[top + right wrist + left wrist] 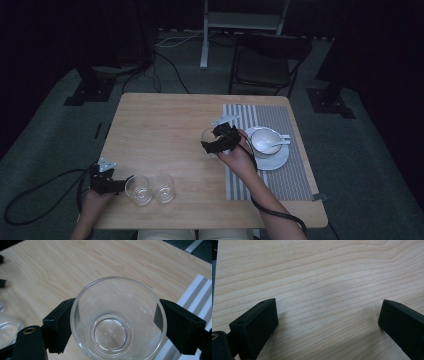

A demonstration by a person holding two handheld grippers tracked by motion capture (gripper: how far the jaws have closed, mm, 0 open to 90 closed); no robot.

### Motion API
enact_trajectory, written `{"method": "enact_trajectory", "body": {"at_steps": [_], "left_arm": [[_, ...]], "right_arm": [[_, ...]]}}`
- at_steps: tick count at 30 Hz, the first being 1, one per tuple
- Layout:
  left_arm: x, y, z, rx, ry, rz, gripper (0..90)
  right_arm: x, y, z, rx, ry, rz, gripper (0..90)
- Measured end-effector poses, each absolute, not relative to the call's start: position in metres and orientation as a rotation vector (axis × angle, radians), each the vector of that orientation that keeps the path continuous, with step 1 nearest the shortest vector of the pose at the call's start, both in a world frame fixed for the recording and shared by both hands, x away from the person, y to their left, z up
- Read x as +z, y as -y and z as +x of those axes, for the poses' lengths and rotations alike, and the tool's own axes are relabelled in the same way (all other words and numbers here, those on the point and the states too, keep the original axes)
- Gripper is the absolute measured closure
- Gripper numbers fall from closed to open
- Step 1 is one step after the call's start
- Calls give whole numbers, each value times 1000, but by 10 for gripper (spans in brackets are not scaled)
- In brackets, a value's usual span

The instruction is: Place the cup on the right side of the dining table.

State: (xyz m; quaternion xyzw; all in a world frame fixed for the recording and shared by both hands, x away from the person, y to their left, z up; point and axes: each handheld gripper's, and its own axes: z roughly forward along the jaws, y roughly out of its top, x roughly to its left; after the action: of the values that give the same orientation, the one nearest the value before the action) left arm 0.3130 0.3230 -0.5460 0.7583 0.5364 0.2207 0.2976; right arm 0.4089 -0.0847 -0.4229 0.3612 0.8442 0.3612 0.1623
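Table (165,125): light wood, striped placemat (280,175) on its right side.
Saucer (277,161): on the placemat, carrying a white cup (265,140).
Right gripper (113,322): jaws clamped around a clear glass (117,320) beside the placemat.
Left gripper (328,322): jaws spread, nothing between, near two glasses (150,189).

3 clear glass cups: 1 between the right gripper (113,322) jaws (117,320), 2 side by side just beside the left gripper (117,185) tip, nearer one (138,189), farther one (163,188). 1 white bowl (264,139), 1 saucer (280,161), 1 white spoon (278,143), 1 striped placemat (285,180), all just right of the right gripper. 1 wooden table (160,130). 1 chair (267,65) beyond it.
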Motion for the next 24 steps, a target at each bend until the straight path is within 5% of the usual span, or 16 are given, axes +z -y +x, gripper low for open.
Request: {"method": "enact_trajectory", "body": {"at_steps": [24], "left_arm": [[-546,-323,313,585,-1425,2015,31]], "right_arm": [[-407,142,509,937,-2189,1351,176]]}}
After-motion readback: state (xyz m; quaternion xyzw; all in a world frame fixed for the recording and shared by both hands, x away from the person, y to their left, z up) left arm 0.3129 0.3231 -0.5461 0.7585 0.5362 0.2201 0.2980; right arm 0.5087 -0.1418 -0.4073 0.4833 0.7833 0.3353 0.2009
